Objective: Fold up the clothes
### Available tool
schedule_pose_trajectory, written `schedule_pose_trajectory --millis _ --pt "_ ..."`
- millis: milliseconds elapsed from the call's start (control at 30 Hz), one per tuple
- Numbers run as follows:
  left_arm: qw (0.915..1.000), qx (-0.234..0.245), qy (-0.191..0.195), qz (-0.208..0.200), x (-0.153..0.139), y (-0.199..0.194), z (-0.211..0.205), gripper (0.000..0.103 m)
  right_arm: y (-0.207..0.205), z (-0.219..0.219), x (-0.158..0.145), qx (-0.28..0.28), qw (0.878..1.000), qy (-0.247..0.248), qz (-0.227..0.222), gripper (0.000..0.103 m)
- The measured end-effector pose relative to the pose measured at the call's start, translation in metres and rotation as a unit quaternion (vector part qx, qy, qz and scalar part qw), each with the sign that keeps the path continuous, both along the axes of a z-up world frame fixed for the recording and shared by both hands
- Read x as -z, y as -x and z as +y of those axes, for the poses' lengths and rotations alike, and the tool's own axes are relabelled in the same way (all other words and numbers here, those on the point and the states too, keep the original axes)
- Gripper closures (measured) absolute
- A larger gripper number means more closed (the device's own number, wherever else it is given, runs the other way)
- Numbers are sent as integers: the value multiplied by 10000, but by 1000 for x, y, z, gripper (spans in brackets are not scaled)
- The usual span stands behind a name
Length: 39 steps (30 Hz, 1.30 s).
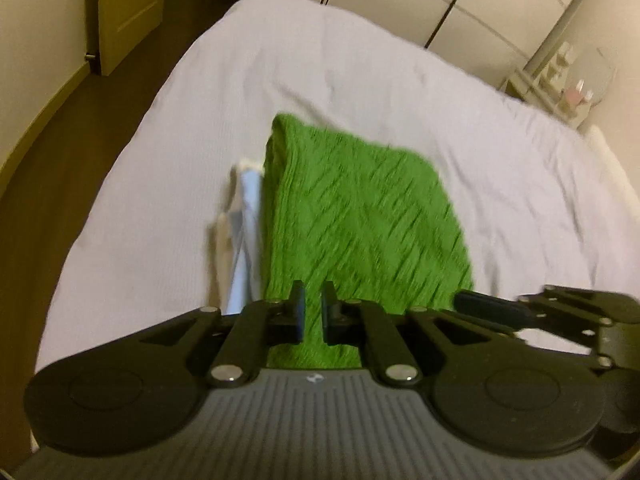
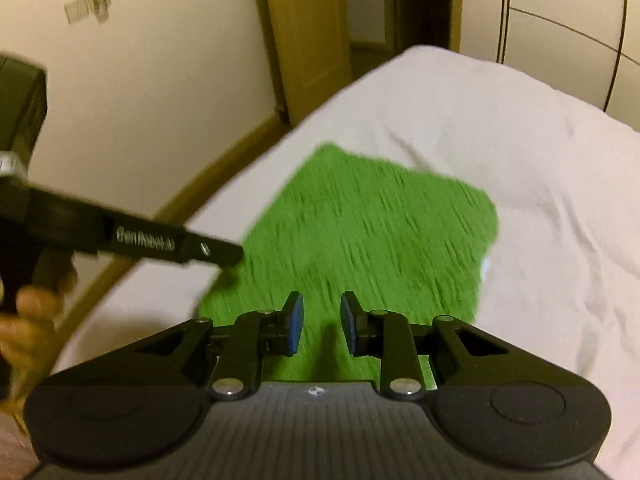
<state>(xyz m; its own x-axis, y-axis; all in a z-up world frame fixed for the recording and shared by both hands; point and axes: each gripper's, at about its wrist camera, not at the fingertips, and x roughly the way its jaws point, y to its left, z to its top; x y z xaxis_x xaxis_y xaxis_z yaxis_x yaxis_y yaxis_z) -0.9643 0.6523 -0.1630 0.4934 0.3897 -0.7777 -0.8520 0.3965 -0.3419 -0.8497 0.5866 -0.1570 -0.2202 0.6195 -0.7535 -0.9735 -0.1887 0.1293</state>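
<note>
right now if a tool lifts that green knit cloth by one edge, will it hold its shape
Probably not. The folded green ribbed-knit cloth lies soft and flat on the white bed sheet, so it would likely droop and unfold. Its textured knit should grip rather than slip, and it looks light.

Only one readable marking: pale lettering, roughly "GenRobot.ai", blurred, along the side of the left gripper in the right wrist view. Small pale emblem without letters on each gripper body. No other text, numbers or signs legible.

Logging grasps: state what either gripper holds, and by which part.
Nothing. Left gripper and right gripper are open above the folded green garment.
</note>
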Motion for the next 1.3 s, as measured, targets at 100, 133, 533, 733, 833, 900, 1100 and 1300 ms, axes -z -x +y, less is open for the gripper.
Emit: schedule_pose_trajectory --millis 100,133,533,733,833,900,1100,1300 --pt "9997 -92 183 157 20 1 8 97 7 15 8 -67 10000 -66 16 78" --pt "9994 -120 248 225 28 1 10 98 10 20 14 -114 9999 -41 13 78" --pt "9976 -294 316 -535 8 16 41 99 -1 61 -5 -295 9986 82 438 82" --pt "9975 -235 183 -648 16 -4 81 99 -33 101 4 189 9974 242 647 90" --pt "9986 -274 217 -401 33 -13 97 98 -32 114 17 204 9971 309 670 90" --pt "9982 -353 324 -347 47 -13 102 97 -28 125 31 101 9966 536 610 90" --pt "9980 -333 466 -267 72 -11 104 91 -19 126 61 -4 9932 994 614 90" --pt "9980 -210 394 -451 53 -14 116 94 -22 99 31 88 9969 459 638 90"
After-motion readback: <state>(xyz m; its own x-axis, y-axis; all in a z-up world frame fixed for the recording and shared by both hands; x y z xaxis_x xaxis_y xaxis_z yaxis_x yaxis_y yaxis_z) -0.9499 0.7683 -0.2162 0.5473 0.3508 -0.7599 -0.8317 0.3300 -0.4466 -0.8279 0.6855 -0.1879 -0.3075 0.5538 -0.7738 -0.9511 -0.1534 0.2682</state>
